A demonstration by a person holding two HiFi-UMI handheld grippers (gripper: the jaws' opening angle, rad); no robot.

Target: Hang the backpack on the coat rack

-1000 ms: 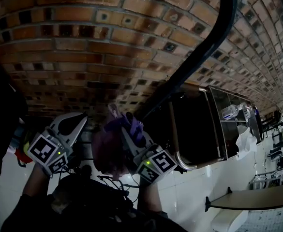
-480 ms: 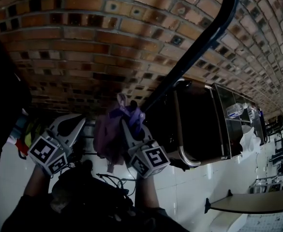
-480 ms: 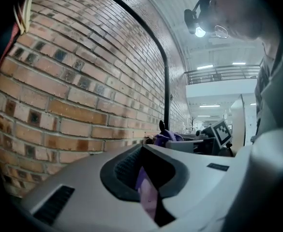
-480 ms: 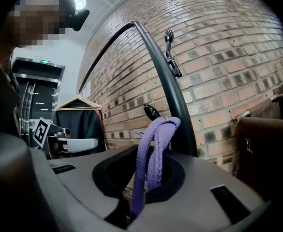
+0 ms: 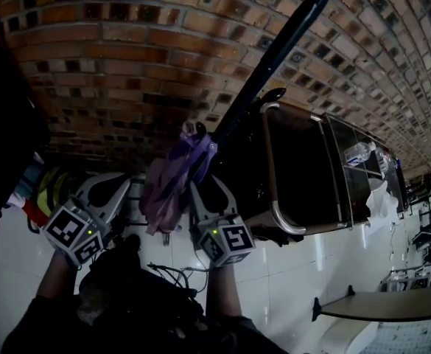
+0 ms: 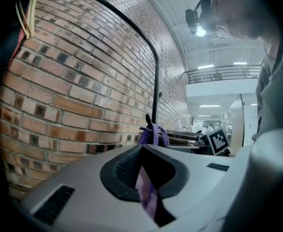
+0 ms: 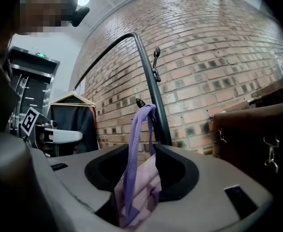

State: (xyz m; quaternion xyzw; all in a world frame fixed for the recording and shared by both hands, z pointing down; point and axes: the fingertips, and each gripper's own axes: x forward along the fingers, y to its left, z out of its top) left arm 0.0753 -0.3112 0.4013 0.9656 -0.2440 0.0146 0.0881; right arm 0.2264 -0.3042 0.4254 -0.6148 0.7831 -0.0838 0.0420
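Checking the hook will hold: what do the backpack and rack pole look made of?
Backpack: soft fabric, matte purple and pink; it sags in folds. Rack pole: probably painted metal, smooth black with faint sheen, thin and curved.

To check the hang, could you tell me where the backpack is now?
Centre of the head view: the backpack hangs by its purple strap from a coat rack hook, before the brick wall.

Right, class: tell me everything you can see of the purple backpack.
The backpack is soft fabric, pale pink-lilac with darker purple straps. Its strap loop sits over a black hook on the coat rack, with the body drooping below, crumpled. It lies between the right tool's opening jaws.
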